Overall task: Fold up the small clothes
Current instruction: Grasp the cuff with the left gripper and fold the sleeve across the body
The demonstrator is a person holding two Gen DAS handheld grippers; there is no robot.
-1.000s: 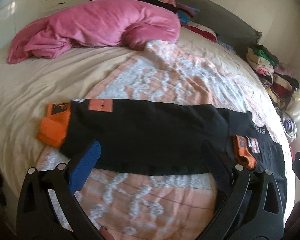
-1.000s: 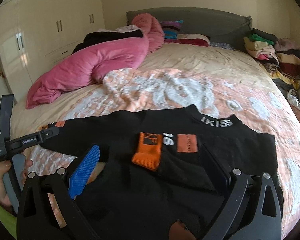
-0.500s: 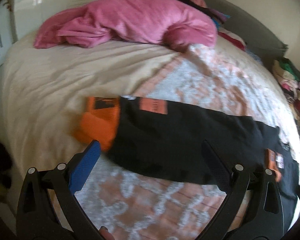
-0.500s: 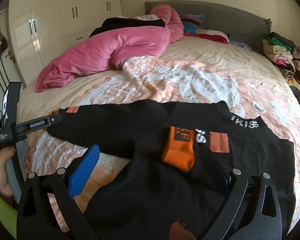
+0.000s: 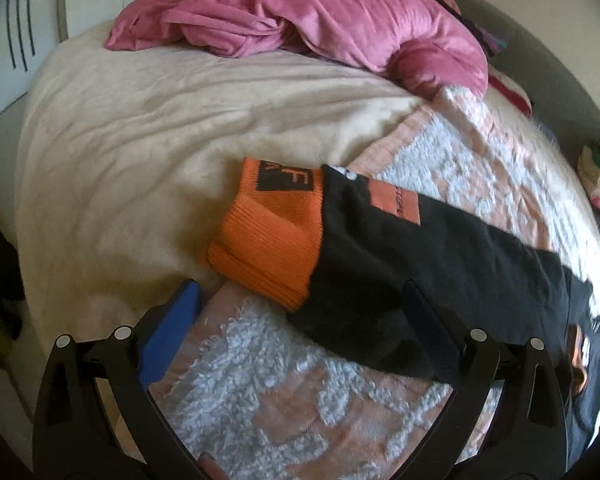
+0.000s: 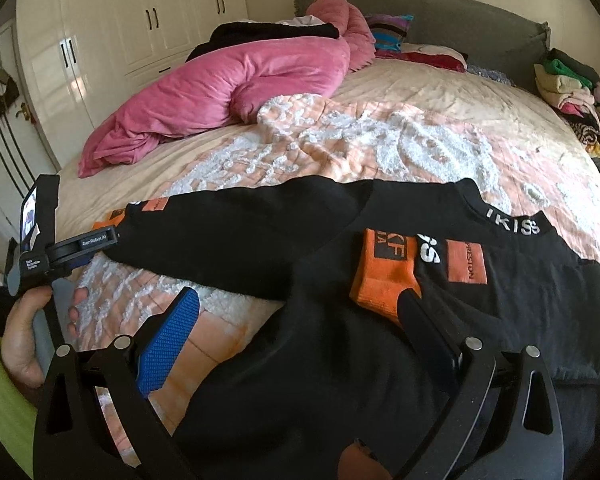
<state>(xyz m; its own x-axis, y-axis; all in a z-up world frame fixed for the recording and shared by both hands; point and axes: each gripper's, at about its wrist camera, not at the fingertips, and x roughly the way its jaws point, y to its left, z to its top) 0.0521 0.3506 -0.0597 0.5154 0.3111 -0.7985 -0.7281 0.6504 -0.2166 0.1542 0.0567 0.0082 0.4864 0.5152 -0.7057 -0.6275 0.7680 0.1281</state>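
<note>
A black sweater [image 6: 320, 360] with orange cuffs lies flat on the bed. One sleeve is folded across its chest, and that sleeve's orange cuff [image 6: 384, 272] sits just past my right gripper [image 6: 296, 324], which hovers open over the sweater's body. The other sleeve [image 5: 420, 272] stretches out sideways over the blanket. Its orange cuff [image 5: 268, 240] lies just ahead of my left gripper [image 5: 300, 320], which is open and empty, with the cuff between the lines of its fingers. In the right wrist view a hand [image 6: 28, 332] holds the left gripper beside that cuff [image 6: 108, 220].
A pink duvet [image 6: 228, 92] is bunched at the far left of the bed. An orange and white fleece blanket [image 6: 380, 144] lies under the sweater. Stacked clothes [image 6: 572, 88] line the right side by the grey headboard [image 6: 440, 20]. White wardrobes [image 6: 140, 20] stand to the left.
My left gripper has swung left along the outstretched sleeve and closer, so the orange cuff now sits centred in front of it. The right gripper has shifted slightly; both have stayed open.
</note>
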